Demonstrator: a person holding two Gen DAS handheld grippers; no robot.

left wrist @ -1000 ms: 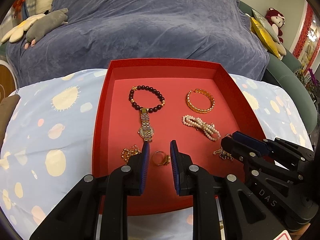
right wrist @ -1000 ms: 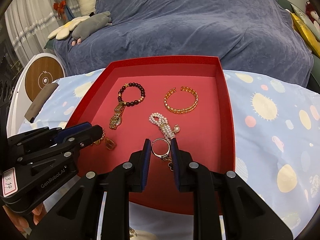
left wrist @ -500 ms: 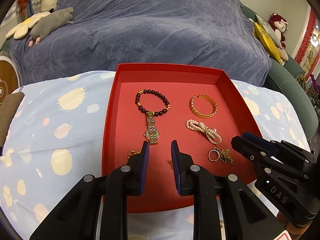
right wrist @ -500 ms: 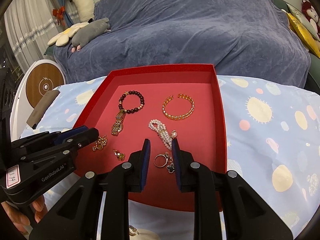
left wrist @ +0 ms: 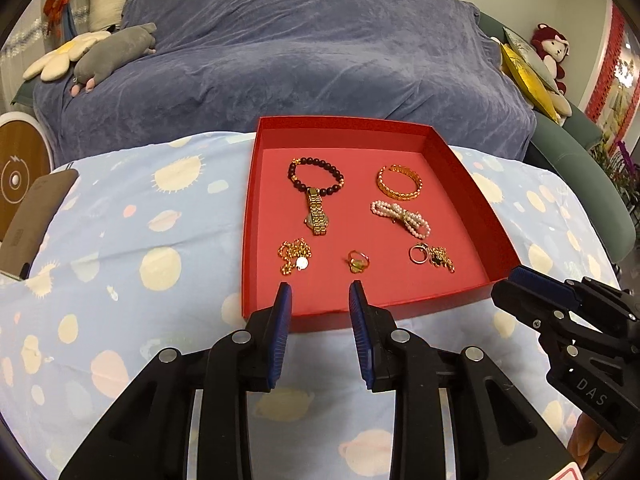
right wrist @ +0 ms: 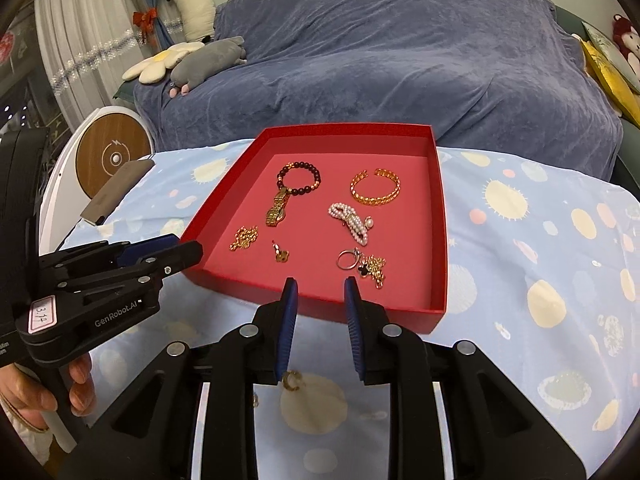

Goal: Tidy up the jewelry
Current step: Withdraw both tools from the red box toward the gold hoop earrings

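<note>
Two grippers hover at the near edge of a red tray (left wrist: 464,168) that sits on a pale blue cloth (left wrist: 120,216) printed with suns and planets. The left gripper (left wrist: 320,296) has its fingers parted with nothing between them, poised just over the tray's front wall. The right gripper (right wrist: 319,290) is likewise spread and empty, its blue pads framing the tray's near rim.

Inside the tray the jewelry lies in loose rows. At the back, a dark beaded bracelet (left wrist: 316,176) touches the top of a gold watch (left wrist: 317,216), and a gold cuff bangle (left wrist: 399,182) lies apart to the right. Below the bangle is a pearl bracelet (left wrist: 401,218). Along the front row sit a gold chain necklace (left wrist: 294,255) with a pale disc, a gold ring (left wrist: 357,261) with a greenish stone, and a silver ring (left wrist: 417,254) just beside a gold chain with a black clover charm (left wrist: 440,259).

From the right wrist view, a small gold earring (right wrist: 291,381) lies on the cloth outside the tray, under the right gripper's fingers. Behind the tray is a sofa draped in a blue-grey blanket (left wrist: 304,52).
</note>
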